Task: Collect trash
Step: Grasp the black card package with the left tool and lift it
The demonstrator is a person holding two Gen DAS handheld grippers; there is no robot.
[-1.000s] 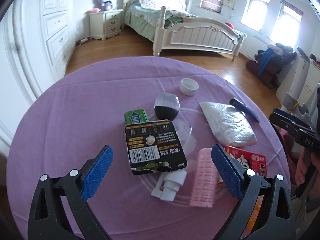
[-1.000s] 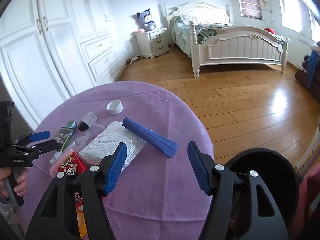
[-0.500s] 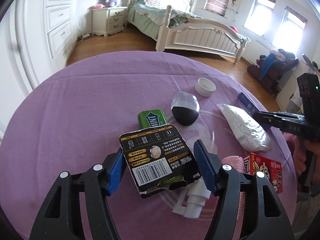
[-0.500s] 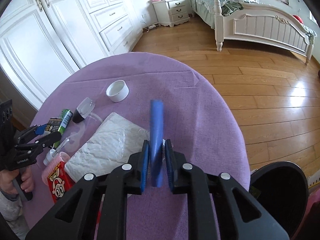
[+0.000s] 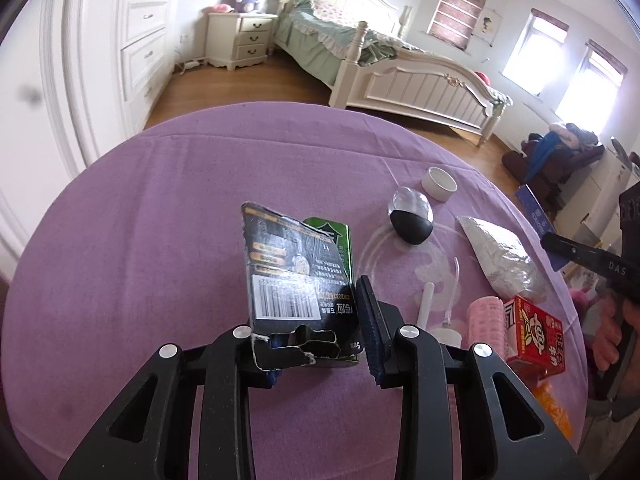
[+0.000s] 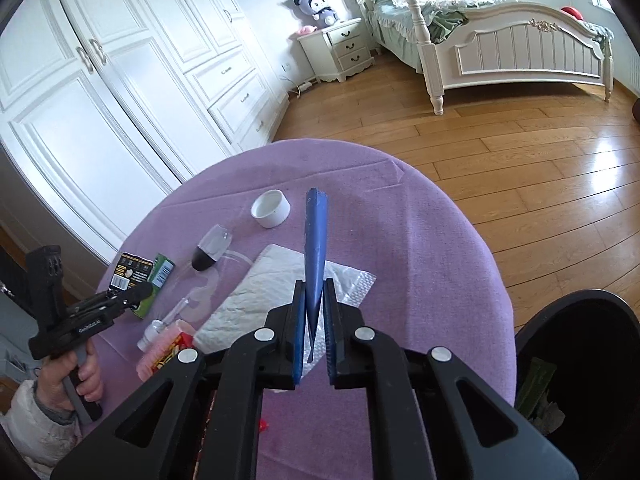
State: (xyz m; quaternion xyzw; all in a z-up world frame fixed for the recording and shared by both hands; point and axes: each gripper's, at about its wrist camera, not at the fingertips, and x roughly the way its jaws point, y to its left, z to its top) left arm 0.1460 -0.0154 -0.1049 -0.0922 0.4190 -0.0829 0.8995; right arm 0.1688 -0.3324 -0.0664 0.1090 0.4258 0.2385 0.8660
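On the purple round table [image 5: 160, 240], my left gripper [image 5: 316, 332] has its jaws closing on a black battery card with a barcode [image 5: 296, 272]. The card stands tilted up between the pads, which press on its sides. A green packet [image 5: 340, 236] lies just behind it. My right gripper [image 6: 313, 300] is shut on a flat blue packet [image 6: 314, 236] that sticks straight forward over the table. From the right wrist view, the left gripper [image 6: 136, 294] sits at the table's left edge with the card [image 6: 130, 270].
Also on the cloth are a white cap [image 5: 439, 183], a black-and-clear capsule [image 5: 412, 220], a silver foil bag [image 5: 500, 256], a pink roller [image 5: 484, 316], a red box [image 5: 536, 332] and a white pump [image 5: 426, 308]. A black bin [image 6: 580, 360] stands by the table's right edge.
The left jaws have come in around the black card and tipped it up off the cloth. The right jaws have shut on the blue packet, which now points forward.
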